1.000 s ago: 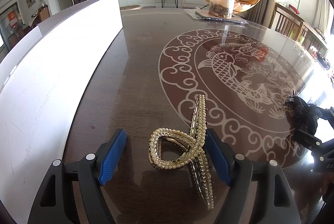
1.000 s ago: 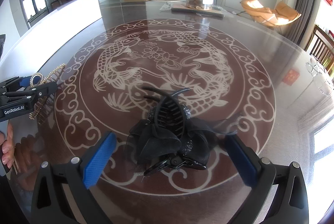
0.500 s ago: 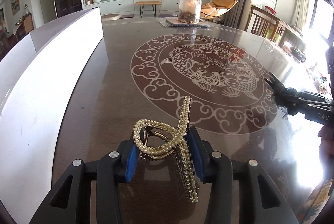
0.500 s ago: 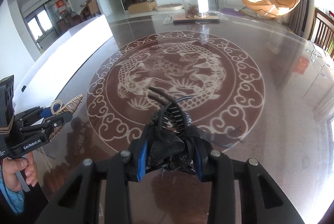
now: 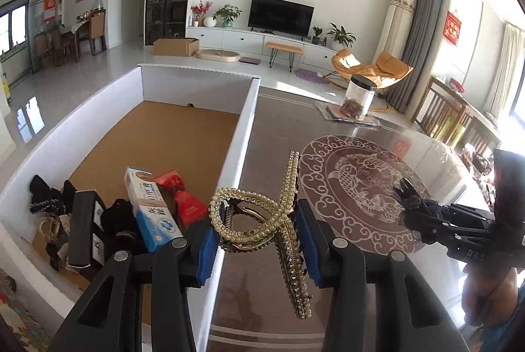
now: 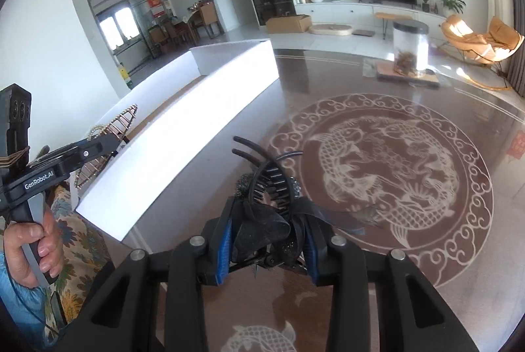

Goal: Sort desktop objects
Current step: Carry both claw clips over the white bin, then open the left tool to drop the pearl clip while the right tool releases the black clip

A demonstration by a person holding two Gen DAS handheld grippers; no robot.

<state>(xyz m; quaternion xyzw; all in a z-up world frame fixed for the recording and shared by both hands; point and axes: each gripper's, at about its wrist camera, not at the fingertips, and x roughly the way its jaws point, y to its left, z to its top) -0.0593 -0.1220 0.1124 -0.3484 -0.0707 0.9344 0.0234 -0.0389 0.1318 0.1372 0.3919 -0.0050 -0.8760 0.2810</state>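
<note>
Both clips are off the table now. A second ago each lay on the glass between my spread fingers; half a second ago I had pinched them; now my left gripper (image 5: 257, 248) is clamped on the gold pearl hair claw (image 5: 262, 220) and has carried it up over the right-hand wall of the white box (image 5: 244, 135). In the left wrist view the claw hangs almost above that wall, with the box's brown floor opening toward ten o'clock. My right gripper (image 6: 267, 248) is closed tight on the black bow hair claw (image 6: 267, 214), held over the dark table (image 6: 410, 302); the box sits at about ten o'clock from it, still well apart.

I judge the pick-up stage done for both and the drop-off under way: the gold claw needs only a short shift left before I let go, while the black one has farther to travel.

Writing: my left gripper's side reads "GenRobot.AI" in the right wrist view, and my right gripper shows "DAS" and then is cut off in the left wrist view. In the box's near end, a blue-and-white carton (image 5: 151, 210) carries Chinese characters I cannot read with confidence, beside red packets (image 5: 178, 196) and a long black case (image 5: 82, 227). The red hanging on the far wall is too small to read.
</note>
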